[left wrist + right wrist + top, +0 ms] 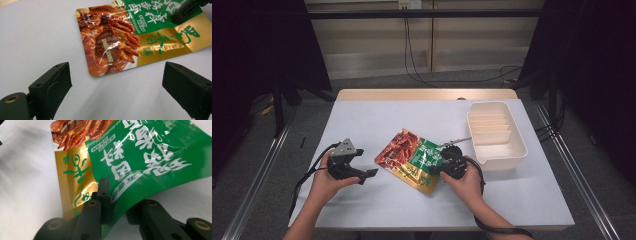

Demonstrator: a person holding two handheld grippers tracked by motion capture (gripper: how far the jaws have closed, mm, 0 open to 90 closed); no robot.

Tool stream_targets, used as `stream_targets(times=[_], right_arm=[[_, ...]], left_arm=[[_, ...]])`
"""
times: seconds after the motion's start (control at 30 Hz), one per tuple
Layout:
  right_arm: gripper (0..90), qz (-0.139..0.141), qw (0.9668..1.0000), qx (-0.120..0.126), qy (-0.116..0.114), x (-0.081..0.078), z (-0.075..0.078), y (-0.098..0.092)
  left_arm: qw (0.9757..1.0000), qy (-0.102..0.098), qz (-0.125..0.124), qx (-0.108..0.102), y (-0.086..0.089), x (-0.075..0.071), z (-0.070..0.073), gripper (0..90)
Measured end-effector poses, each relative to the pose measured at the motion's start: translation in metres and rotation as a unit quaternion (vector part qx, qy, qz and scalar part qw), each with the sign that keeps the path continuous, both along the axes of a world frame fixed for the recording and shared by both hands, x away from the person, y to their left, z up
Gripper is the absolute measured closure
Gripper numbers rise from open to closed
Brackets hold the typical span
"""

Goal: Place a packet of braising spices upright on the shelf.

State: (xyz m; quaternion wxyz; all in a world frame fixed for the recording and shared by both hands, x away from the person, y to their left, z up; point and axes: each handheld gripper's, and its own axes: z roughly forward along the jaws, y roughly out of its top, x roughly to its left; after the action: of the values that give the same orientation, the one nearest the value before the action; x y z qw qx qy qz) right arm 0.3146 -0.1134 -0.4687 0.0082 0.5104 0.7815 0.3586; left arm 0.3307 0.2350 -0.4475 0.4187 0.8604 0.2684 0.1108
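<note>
On my desk (pixel 362 117) a cream divided tray (pixel 496 134) sits at two o'clock of the snack pouch (pixel 412 159), nothing between them. The pouch lies mid-desk, glossy, red food photo, green and gold panels with white lettering. My right tool (pixel 443 165) pinches its green edge (pixel 117 195); my left tool (pixel 362 172), jaws spread, waits at its nine o'clock.
</note>
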Motion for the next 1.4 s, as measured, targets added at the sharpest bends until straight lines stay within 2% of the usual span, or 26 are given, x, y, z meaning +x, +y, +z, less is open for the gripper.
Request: stream_targets(times=[0.1,0.3,0.37,0.7,0.9,0.93,1.1,1.2,1.23,1.27,1.3,1.37,1.4], right_arm=[[82.7,-0.003,1.0,0.001,0.002,0.001,0.001,0.0],[89.0,-0.005,0.9999,-0.009,0.001,0.005,0.011,0.001],[90.0,-0.006,0.9999,-0.012,0.011,0.007,0.016,0.001],[90.0,0.017,0.9993,-0.016,0.028,0.019,0.045,0.004],[90.0,0.028,0.9982,-0.031,0.043,0.026,0.061,0.007],[90.0,0.032,0.9978,-0.036,0.045,0.028,0.066,0.008],[90.0,0.041,0.9972,-0.046,0.042,0.031,0.076,0.01],[90.0,0.04,0.9966,-0.049,0.054,0.034,0.085,0.009],[90.0,0.042,0.9965,-0.048,0.055,0.035,0.087,0.009],[90.0,0.045,0.9958,-0.056,0.056,0.038,0.092,0.007],[90.0,0.045,0.9958,-0.056,0.056,0.038,0.092,0.007],[90.0,0.046,0.9953,-0.06,0.06,0.04,0.098,0.006],[90.0,0.048,0.9949,-0.063,0.062,0.042,0.103,0.006]], left_arm=[[1.0,-0.001,0.001,0.006,0.0,0.0,0.001,8.3],[1.0,-0.002,0.002,-0.005,0.001,0.0,0.002,8.4],[1.0,-0.002,0.004,-0.005,0.001,0.0,0.003,8.4],[1.0,-0.001,0.001,-0.008,0.001,-0.001,0.003,8.4],[1.0,-0.004,0.0,-0.005,0.001,0.0,0.003,8.4],[1.0,-0.004,0.0,0.001,0.002,0.0,0.004,8.4],[1.0,-0.008,-0.002,-0.002,0.002,0.0,0.005,8.4],[1.0,-0.006,0.001,-0.007,0.002,0.0,0.005,8.4],[1.0,-0.007,0.001,-0.001,0.003,0.0,0.005,8.4],[1.0,-0.007,0.001,0.001,0.003,0.0,0.006,8.4],[1.0,-0.007,0.004,-0.003,0.002,0.0,0.005,8.4],[1.0,-0.007,0.002,0.002,0.003,0.0,0.006,8.4],[1.0,-0.005,0.001,-0.005,0.002,0.0,0.005,8.4]])
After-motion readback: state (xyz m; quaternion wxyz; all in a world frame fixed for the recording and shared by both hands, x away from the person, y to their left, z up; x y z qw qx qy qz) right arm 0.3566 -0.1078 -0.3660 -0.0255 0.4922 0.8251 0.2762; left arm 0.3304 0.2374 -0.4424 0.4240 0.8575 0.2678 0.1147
